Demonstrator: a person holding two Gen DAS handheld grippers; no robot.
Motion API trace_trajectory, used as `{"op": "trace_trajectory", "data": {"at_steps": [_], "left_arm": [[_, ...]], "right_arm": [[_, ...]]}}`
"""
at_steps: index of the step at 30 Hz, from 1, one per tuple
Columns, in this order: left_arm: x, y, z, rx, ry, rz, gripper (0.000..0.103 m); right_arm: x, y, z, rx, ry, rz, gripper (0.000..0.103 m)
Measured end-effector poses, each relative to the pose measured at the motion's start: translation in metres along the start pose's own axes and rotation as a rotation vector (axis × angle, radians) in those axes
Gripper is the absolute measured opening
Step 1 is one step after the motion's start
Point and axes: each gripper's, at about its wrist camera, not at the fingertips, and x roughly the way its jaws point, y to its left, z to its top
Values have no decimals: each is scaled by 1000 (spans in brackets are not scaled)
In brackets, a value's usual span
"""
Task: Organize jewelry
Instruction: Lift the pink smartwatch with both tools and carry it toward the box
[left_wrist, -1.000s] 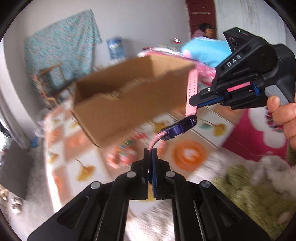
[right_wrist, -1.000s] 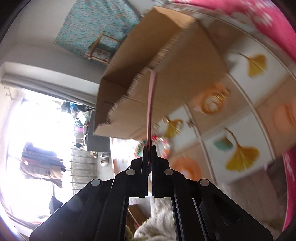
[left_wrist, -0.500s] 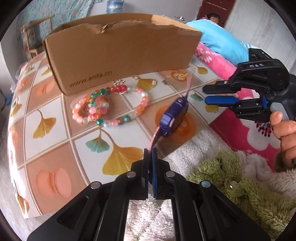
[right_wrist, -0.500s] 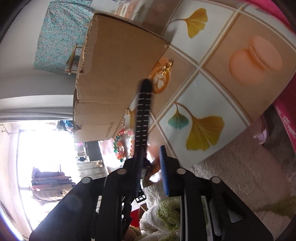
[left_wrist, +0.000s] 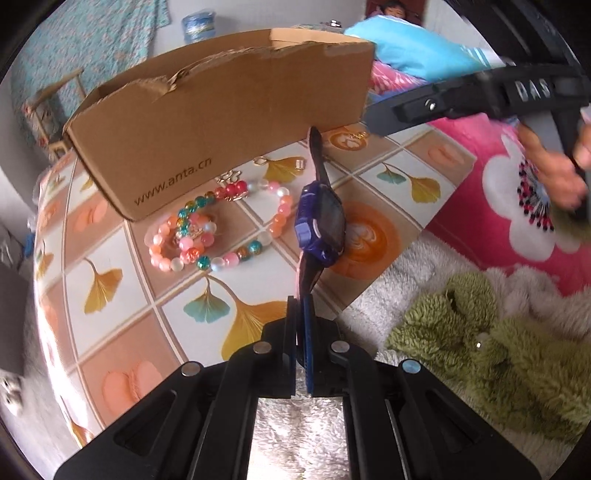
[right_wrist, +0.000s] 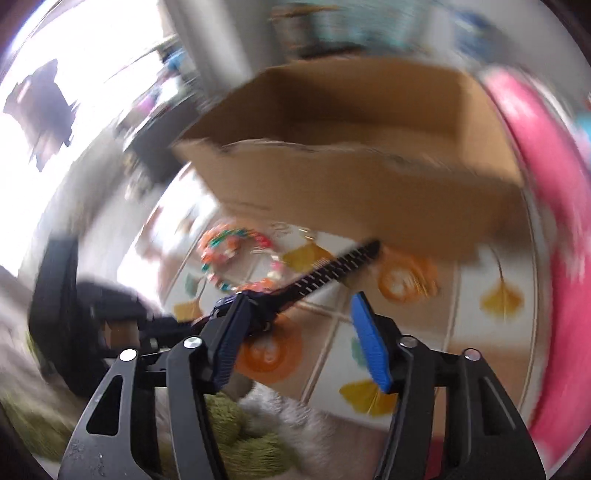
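Observation:
My left gripper (left_wrist: 300, 317) is shut on the strap of a purple watch (left_wrist: 320, 225), which stands upright above the patterned tabletop (left_wrist: 110, 258). The watch also shows in the blurred right wrist view (right_wrist: 332, 269), its dark strap running past my right gripper's left finger. My right gripper (right_wrist: 295, 339) is open and empty, and shows at the upper right of the left wrist view (left_wrist: 461, 99). Two bead bracelets (left_wrist: 218, 229) lie on the table before an open cardboard box (left_wrist: 221, 122). Small gold pieces (left_wrist: 295, 162) lie by the box.
A green plush toy (left_wrist: 480, 339) and white fluffy rug (left_wrist: 399, 266) lie right of the table. A pink flowered blanket (left_wrist: 517, 206) sits at the right. A chair (left_wrist: 44, 110) stands behind the box.
My right gripper let go of the watch strap, opened wide and swung away. The left gripper keeps holding the watch, which now stands nearer the bracelets.

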Motion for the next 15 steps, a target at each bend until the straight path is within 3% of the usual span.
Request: {"op": "trace_trajectory", "data": {"at_steps": [2, 6, 9, 15], "left_arm": [[1, -2, 1, 30, 7, 8, 3], [3, -10, 5, 114, 29, 32, 3], [5, -16, 7, 165, 43, 46, 3], [3, -20, 7, 206, 46, 61, 3]], "right_arm": [[23, 28, 21, -192, 41, 24, 64], [45, 57, 25, -530, 116, 68, 69], [62, 76, 35, -671, 141, 101, 69], [93, 86, 41, -795, 193, 195, 68]]}}
